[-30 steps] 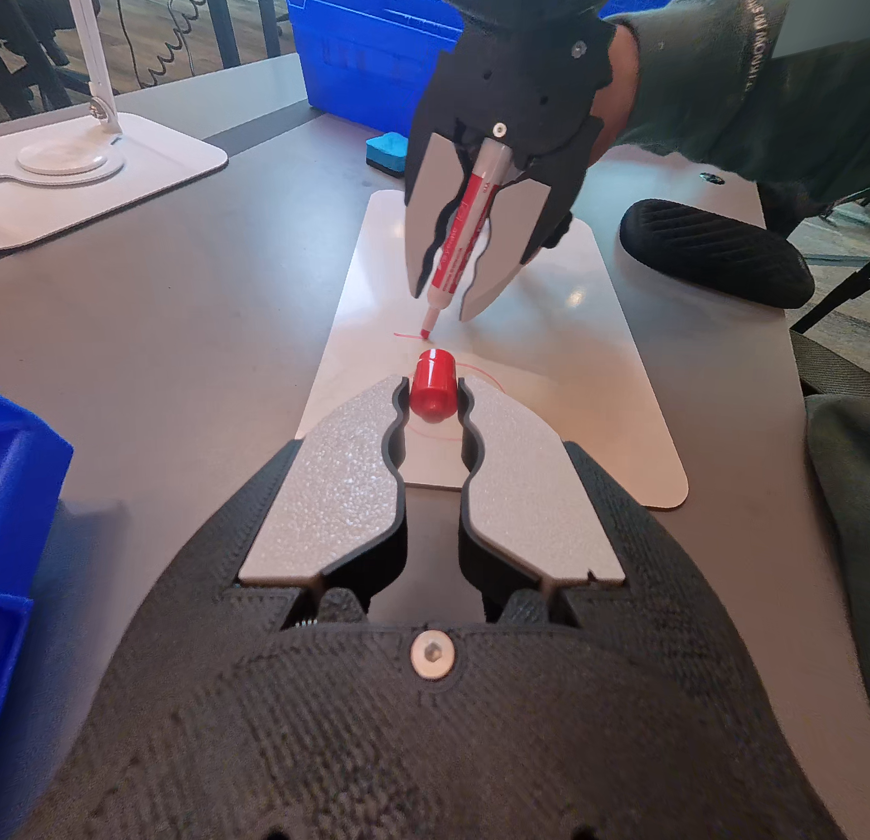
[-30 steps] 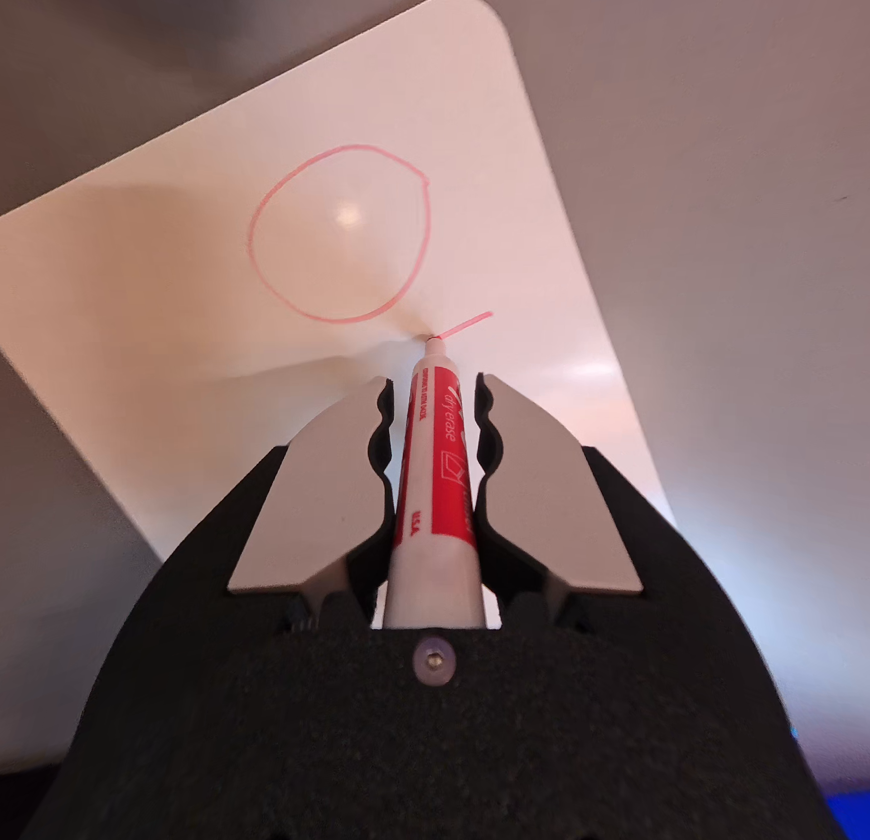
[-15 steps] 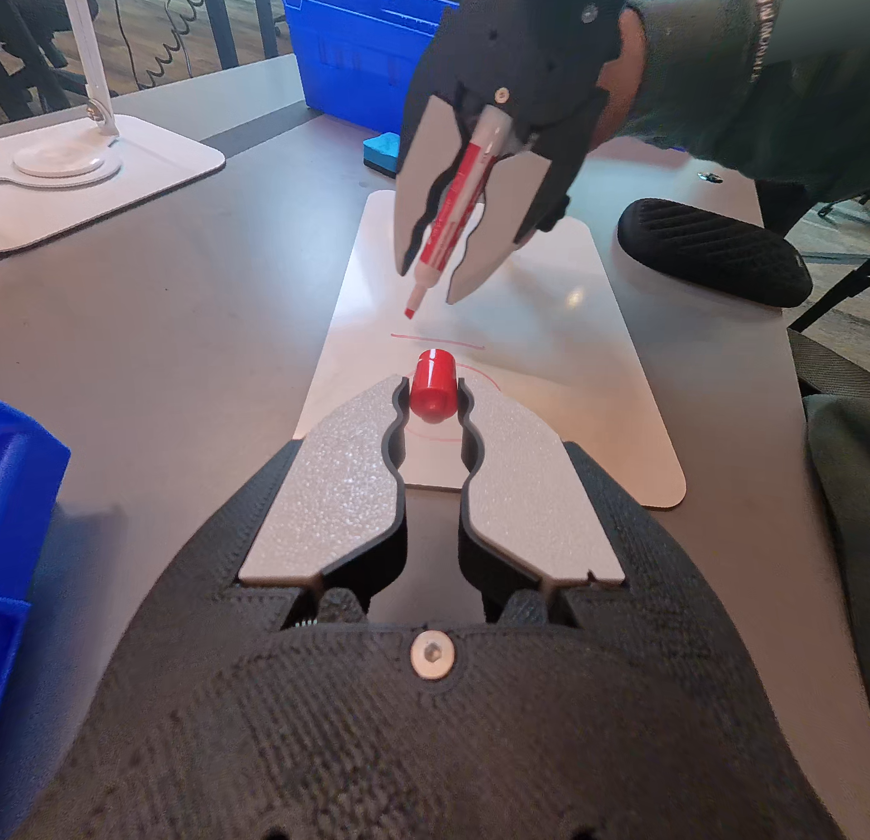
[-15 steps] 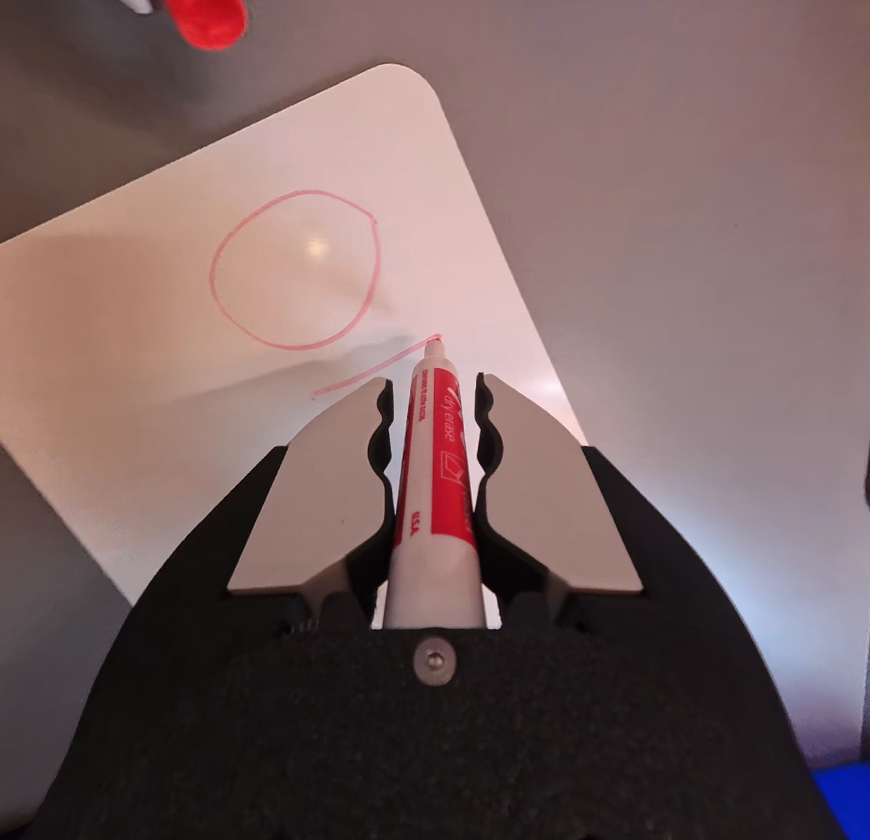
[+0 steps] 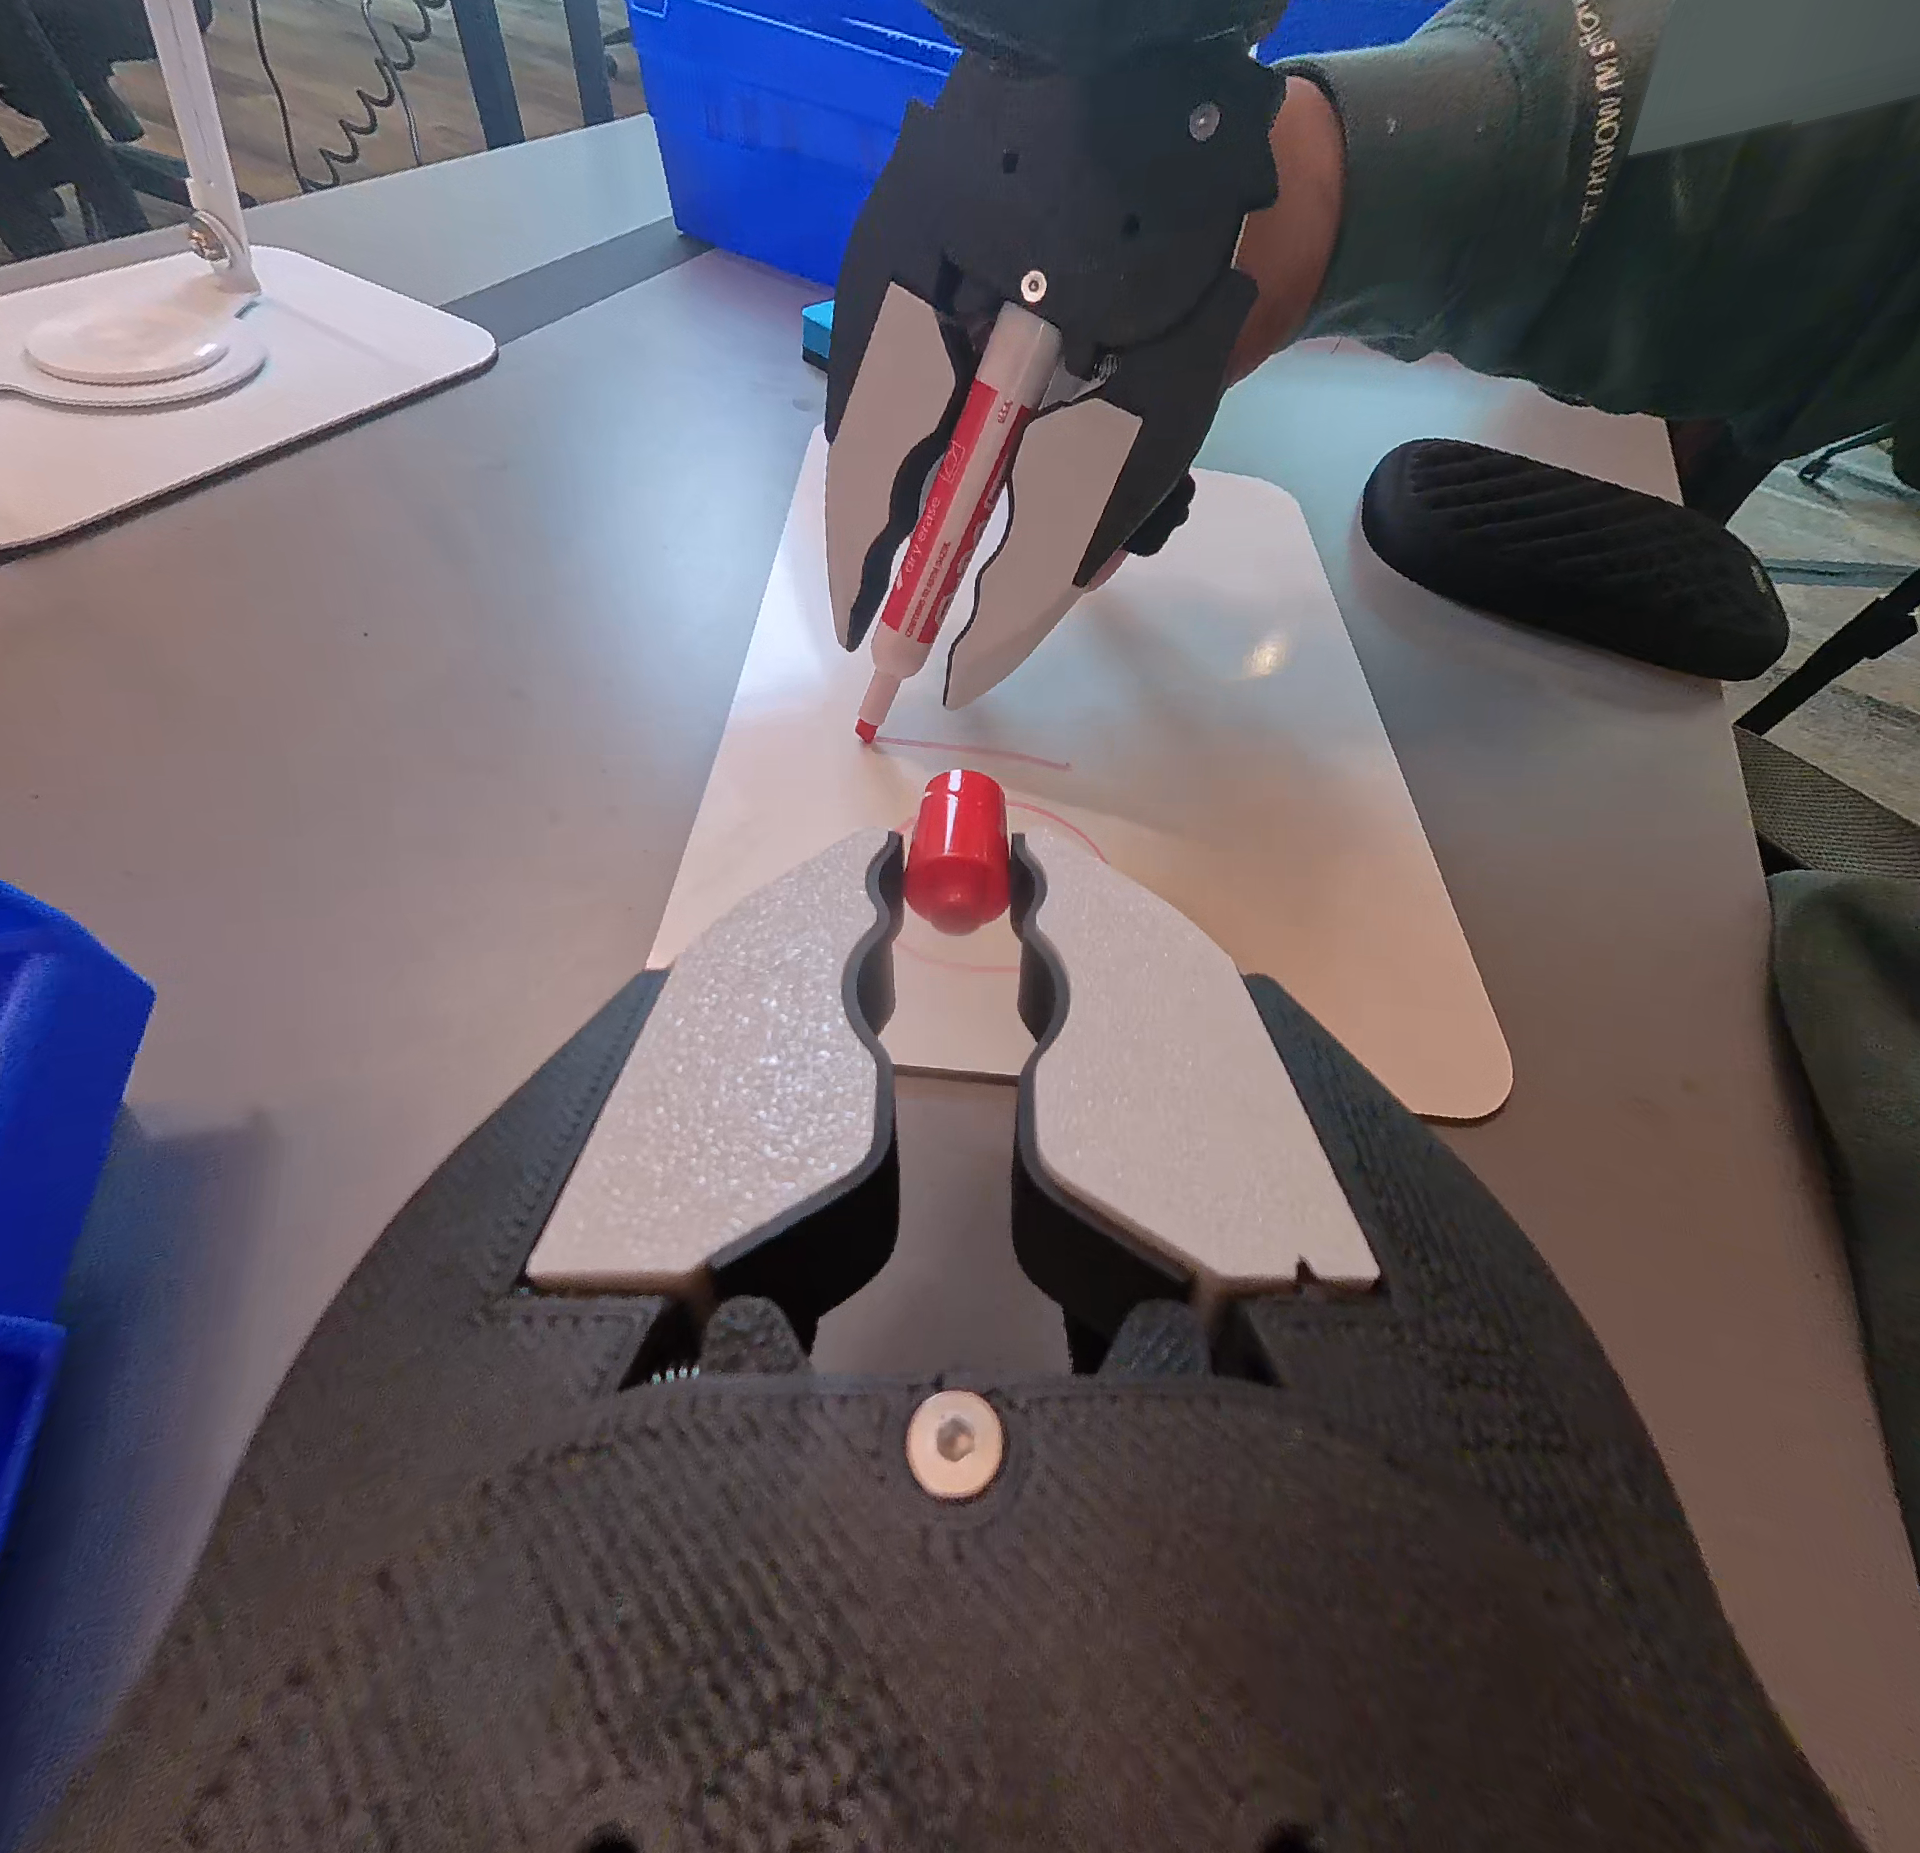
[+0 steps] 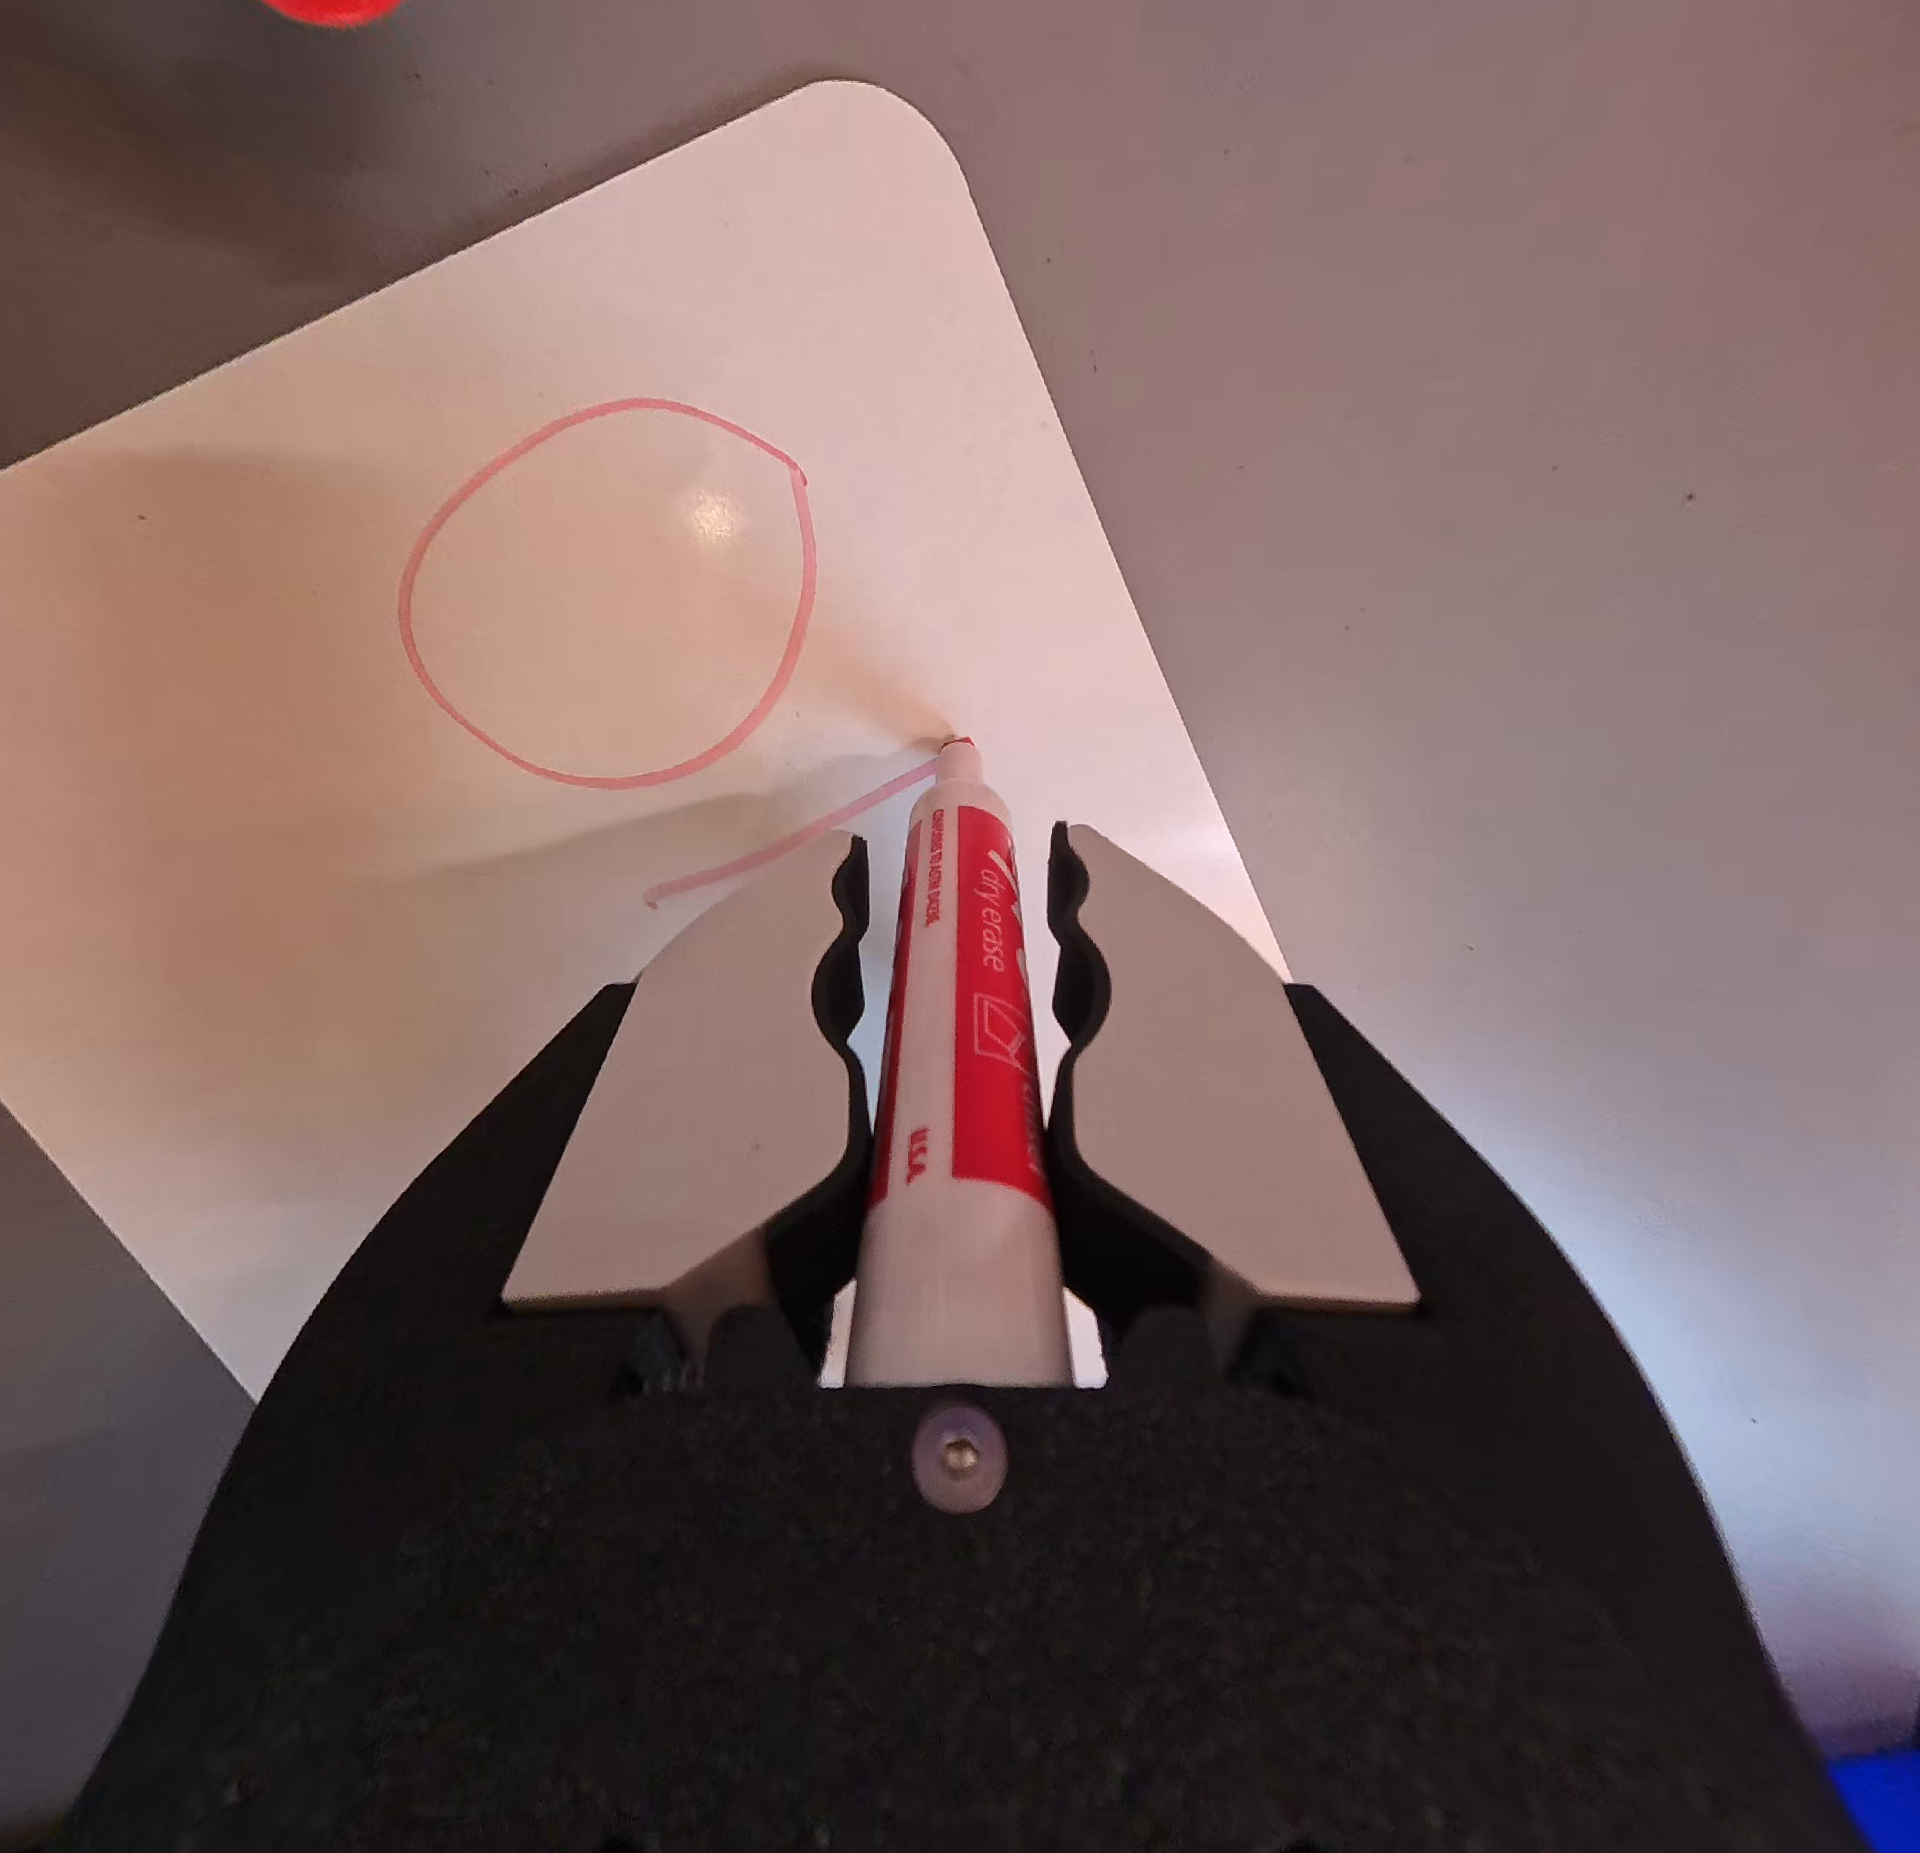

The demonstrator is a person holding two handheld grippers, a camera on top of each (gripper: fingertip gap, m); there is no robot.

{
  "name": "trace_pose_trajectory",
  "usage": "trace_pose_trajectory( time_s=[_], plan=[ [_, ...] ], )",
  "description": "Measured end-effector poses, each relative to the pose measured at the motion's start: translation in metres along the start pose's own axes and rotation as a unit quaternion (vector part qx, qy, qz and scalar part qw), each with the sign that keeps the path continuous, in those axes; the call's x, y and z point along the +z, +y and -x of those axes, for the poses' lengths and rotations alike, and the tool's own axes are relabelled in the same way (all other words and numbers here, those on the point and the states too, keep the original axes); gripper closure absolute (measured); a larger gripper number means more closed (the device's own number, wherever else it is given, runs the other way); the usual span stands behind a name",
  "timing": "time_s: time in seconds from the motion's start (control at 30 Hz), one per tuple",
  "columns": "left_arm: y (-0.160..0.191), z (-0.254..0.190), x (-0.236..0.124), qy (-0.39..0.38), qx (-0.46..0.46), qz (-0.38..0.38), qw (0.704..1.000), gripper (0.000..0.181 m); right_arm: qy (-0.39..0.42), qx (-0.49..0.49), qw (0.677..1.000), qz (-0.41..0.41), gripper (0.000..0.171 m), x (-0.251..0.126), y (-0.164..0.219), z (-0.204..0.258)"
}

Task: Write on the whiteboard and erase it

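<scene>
A white whiteboard (image 5: 1195, 868) lies flat on the grey table; it also shows in the right wrist view (image 6: 312, 868). A red circle (image 6: 608, 593) and a red line (image 6: 790, 837) are drawn on it. My right gripper (image 6: 951, 847) is shut on a red and white marker (image 6: 966, 1055), its tip touching the board at the end of the line. In the left wrist view that gripper (image 5: 914, 660) holds the marker (image 5: 951, 515) tilted, tip down. My left gripper (image 5: 951, 858) is shut on the red marker cap (image 5: 956, 853) above the board's near end.
A blue eraser (image 5: 819, 328) lies beyond the board, partly hidden by the right gripper. Blue bins (image 5: 769, 110) stand at the back, another blue bin (image 5: 52, 1076) at the near left. A white lamp base (image 5: 156, 369) is far left, a black armrest (image 5: 1569, 556) right.
The right gripper drew a line below the circle, lifted the marker, then set its tip down again at the line's end. The left gripper stayed still with the cap.
</scene>
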State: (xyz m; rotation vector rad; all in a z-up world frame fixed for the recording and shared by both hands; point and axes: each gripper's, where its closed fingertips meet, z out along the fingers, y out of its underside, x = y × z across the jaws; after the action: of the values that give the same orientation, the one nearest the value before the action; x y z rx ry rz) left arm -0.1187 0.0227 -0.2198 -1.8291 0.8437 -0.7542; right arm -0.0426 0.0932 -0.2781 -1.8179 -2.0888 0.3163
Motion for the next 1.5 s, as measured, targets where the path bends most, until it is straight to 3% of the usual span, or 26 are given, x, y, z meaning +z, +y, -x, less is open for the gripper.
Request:
trace_pose_trajectory(
  time_s=[0.47,0.73,1.23,1.5],
  plan=[
    [0.001,0.000,0.000,0.001,0.000,0.003,1.000,0.162,0.037,0.037,0.998,0.043,0.137,-0.018,0.049,-0.027],
    [0.002,0.000,0.000,0.001,0.001,0.004,1.000,0.162,0.037,0.037,0.997,0.050,0.137,-0.019,0.052,-0.026],
    [0.003,-0.001,0.002,0.003,0.000,0.008,1.000,0.162,0.013,0.048,0.997,0.065,0.137,-0.038,0.080,0.030],
    [0.003,0.000,0.001,0.000,0.001,0.008,1.000,0.162,-0.011,0.021,0.998,0.051,0.137,-0.029,0.055,0.043]
  ],
)
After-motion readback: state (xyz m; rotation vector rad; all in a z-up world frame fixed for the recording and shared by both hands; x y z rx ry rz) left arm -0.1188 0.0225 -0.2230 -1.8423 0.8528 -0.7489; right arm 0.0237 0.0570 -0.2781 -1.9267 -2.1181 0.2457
